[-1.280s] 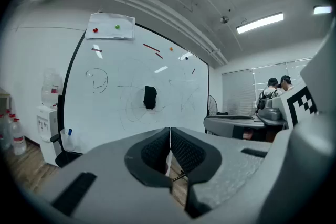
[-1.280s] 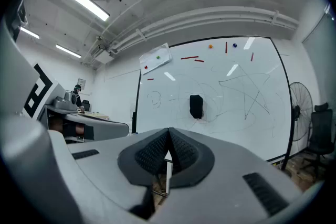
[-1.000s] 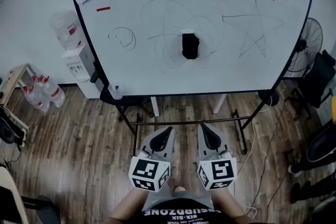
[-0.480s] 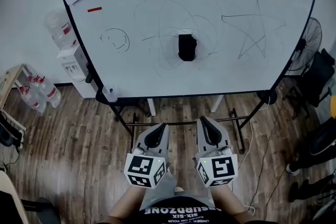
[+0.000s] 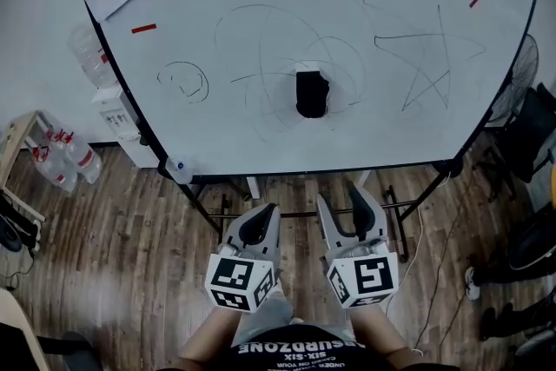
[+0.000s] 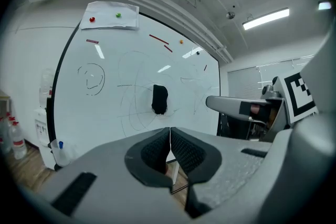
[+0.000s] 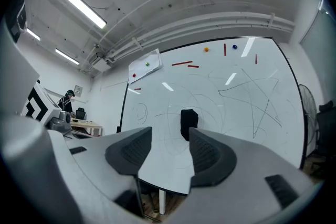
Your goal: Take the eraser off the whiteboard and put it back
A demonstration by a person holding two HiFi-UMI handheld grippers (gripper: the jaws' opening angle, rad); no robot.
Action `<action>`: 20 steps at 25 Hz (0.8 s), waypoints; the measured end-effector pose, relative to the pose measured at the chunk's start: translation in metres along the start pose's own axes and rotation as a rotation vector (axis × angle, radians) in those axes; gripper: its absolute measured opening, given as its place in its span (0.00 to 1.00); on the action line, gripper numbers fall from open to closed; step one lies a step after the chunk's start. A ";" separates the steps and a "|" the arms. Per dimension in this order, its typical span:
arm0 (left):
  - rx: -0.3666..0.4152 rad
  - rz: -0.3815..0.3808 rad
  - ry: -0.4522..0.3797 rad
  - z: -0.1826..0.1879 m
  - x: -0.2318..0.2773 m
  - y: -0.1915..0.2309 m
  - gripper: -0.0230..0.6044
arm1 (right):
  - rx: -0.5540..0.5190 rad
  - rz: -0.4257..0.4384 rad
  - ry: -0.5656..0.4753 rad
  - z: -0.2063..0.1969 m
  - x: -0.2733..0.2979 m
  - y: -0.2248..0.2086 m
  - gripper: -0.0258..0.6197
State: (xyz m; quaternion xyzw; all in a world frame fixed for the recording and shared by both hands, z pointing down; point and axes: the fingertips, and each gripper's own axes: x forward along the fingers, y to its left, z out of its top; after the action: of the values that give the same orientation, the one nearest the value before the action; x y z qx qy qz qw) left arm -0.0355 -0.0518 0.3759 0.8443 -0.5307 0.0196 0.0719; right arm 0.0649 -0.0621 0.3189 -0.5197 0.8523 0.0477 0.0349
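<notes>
Grey hand-held grippers, black shirt.
The left gripper (image 5: 266,211) and right gripper (image 5: 344,199) have pale grey moulded shells, black ribbed pads (image 6: 156,152) and a white cube (image 5: 244,283) of black square markers on each; the person's black shirt (image 5: 291,352) carries white lettering.

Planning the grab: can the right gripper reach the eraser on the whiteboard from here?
Probably yes. The eraser sits on the whiteboard straight ahead of the right gripper, whose jaws have just been opening, empty; nothing blocks the way.
</notes>
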 end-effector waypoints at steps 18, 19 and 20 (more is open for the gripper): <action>-0.018 0.006 0.018 0.009 0.072 0.043 0.05 | 0.015 -0.064 -0.022 0.001 0.085 -0.045 0.54; -0.019 0.006 0.019 0.009 0.074 0.046 0.05 | 0.016 -0.066 -0.019 0.000 0.090 -0.046 0.54; -0.019 0.006 0.021 0.009 0.077 0.049 0.05 | 0.017 -0.068 -0.016 -0.001 0.094 -0.047 0.54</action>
State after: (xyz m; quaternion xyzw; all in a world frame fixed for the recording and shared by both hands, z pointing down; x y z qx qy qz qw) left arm -0.0465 -0.1433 0.3799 0.8418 -0.5325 0.0239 0.0853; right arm 0.0639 -0.1672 0.3074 -0.5476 0.8342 0.0433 0.0480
